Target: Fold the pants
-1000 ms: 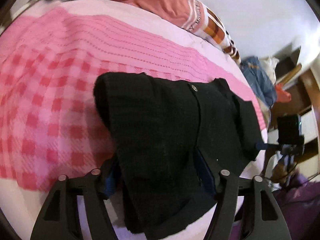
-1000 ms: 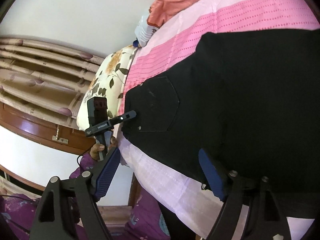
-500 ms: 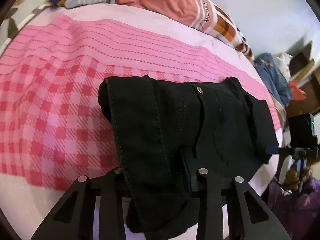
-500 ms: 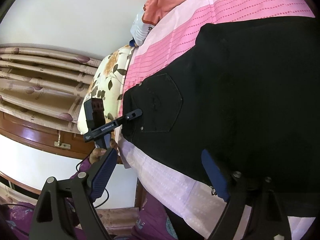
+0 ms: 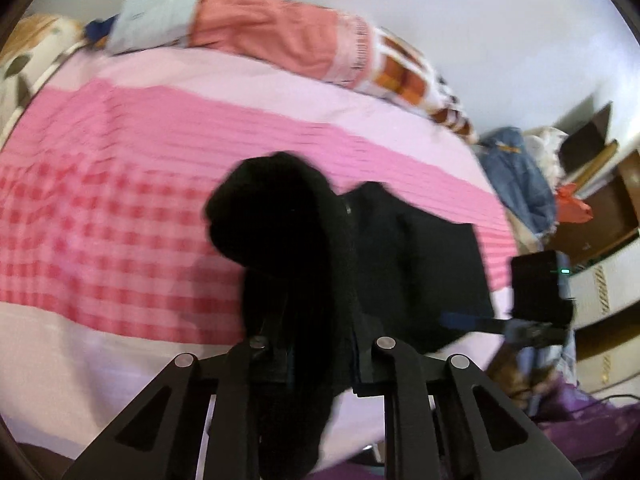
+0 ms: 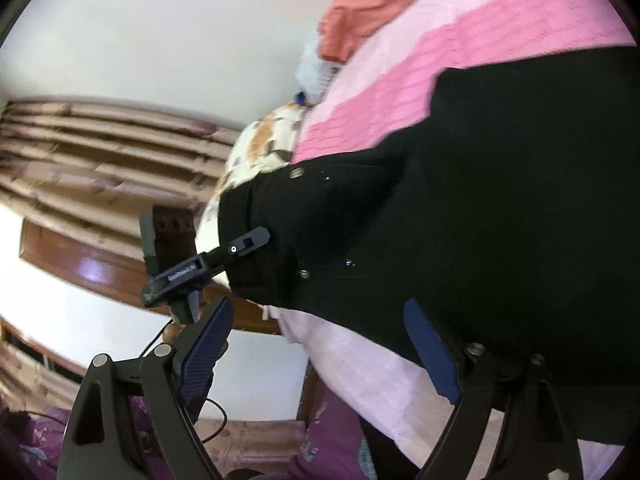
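Two tongs | L tongs [image 5: 320,354] clamped on black pants [image 5: 360,264] fold, lifting it off bed [image 5: 120,208] | R tongs [image 6: 320,344] apart, idle nr waistband

A bed carries a pink sheet [image 5: 132,200] banded in pale pink, dotted stripes and red-pink check. Along its far edge lies a coral-orange blanket [image 5: 280,36] with striped and orange-checked ends, touching a pale blue folded cloth [image 5: 156,16]. A cream floral pillow [image 6: 264,148] sits at the corner of the bed. A blue denim garment [image 5: 520,176] is heaped past the bed's far end, near dark brown wooden shelving [image 5: 608,216]. Beige pleated curtains [image 6: 100,152] hang against a plain white wall [image 6: 160,28].
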Tool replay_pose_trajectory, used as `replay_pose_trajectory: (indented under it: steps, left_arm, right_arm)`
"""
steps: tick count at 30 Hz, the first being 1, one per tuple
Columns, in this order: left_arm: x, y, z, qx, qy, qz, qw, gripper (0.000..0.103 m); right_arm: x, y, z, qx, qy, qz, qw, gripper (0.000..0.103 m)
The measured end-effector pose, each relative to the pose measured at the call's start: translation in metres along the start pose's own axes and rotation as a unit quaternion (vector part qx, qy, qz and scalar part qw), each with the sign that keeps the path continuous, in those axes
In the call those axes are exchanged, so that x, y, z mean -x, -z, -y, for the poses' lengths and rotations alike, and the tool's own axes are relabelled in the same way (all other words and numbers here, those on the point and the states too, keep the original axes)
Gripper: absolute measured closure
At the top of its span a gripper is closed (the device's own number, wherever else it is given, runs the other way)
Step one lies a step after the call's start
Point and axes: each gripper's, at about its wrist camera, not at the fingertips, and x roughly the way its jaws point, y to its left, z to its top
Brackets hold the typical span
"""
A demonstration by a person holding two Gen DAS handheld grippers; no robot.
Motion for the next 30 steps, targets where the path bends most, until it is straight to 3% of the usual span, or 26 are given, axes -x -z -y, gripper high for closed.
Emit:
replay_pose_trajectory:
  steps: [4, 9, 10, 12, 14, 16, 17, 20, 22, 23, 24, 25, 27, 30]
  left_arm:
    - [-0.017, -0.007, 0.061, -0.008, 0.057, -0.012, 0.9983, 0.088]
    - [-0.078, -0.015, 0.137, -0.008, 0.136, -0.036, 0.9900, 0.088]
    - [-0.090, -0.016, 0.149, -0.004, 0.161, -0.042, 0.9860, 0.090]
    - [-0.117, -0.019, 0.182, -0.008, 0.199, -0.057, 0.9783, 0.091]
    - [-0.145, -0.024, 0.217, -0.038, 0.194, -0.064, 0.9783, 0.090]
    - [-0.173, -0.030, 0.237, -0.030, 0.243, -0.074, 0.9667, 0.091]
    - [-0.181, -0.034, 0.244, -0.028, 0.250, -0.072, 0.9651, 0.091]
    - [-0.188, -0.050, 0.262, -0.056, 0.243, -0.038, 0.9678, 0.089]
    - [-0.183, -0.055, 0.263, -0.055, 0.239, -0.026, 0.9691, 0.083]
    - [-0.178, -0.055, 0.260, -0.062, 0.233, -0.017, 0.9704, 0.082]
    - [-0.169, -0.053, 0.255, -0.080, 0.211, -0.005, 0.9742, 0.077]
    - [-0.165, -0.051, 0.253, -0.093, 0.183, 0.002, 0.9787, 0.062]
    - [-0.157, -0.041, 0.240, -0.099, 0.132, 0.010, 0.9862, 0.044]
    - [-0.149, -0.028, 0.200, -0.061, 0.109, 0.024, 0.9919, 0.043]
  right_arm:
    - [0.004, -0.001, -0.010, 0.028, -0.056, -0.001, 0.998, 0.018]
    - [0.039, -0.004, -0.008, 0.049, -0.112, 0.018, 0.992, 0.018]
    - [0.054, -0.005, -0.005, 0.056, -0.118, 0.025, 0.991, 0.007]
    - [0.075, -0.008, 0.002, 0.058, -0.097, 0.033, 0.993, 0.006]
    - [0.101, -0.011, 0.021, 0.047, -0.086, 0.043, 0.994, 0.006]
    - [0.119, -0.013, 0.038, 0.037, -0.068, 0.056, 0.995, 0.006]
    - [0.128, -0.015, 0.052, 0.022, -0.052, 0.062, 0.996, 0.006]
    - [0.136, -0.013, 0.085, -0.005, -0.021, 0.059, 0.998, 0.010]
    - [0.136, -0.009, 0.099, -0.015, -0.021, 0.056, 0.998, 0.020]
    - [0.137, -0.009, 0.100, -0.017, -0.023, 0.057, 0.998, 0.020]
    - [0.138, -0.011, 0.100, -0.021, -0.027, 0.058, 0.998, 0.020]
    - [0.140, -0.011, 0.101, -0.025, -0.026, 0.057, 0.998, 0.020]
    - [0.143, -0.015, 0.100, -0.029, -0.019, 0.053, 0.998, 0.020]
    - [0.148, -0.013, 0.095, -0.013, 0.001, 0.039, 0.999, 0.020]
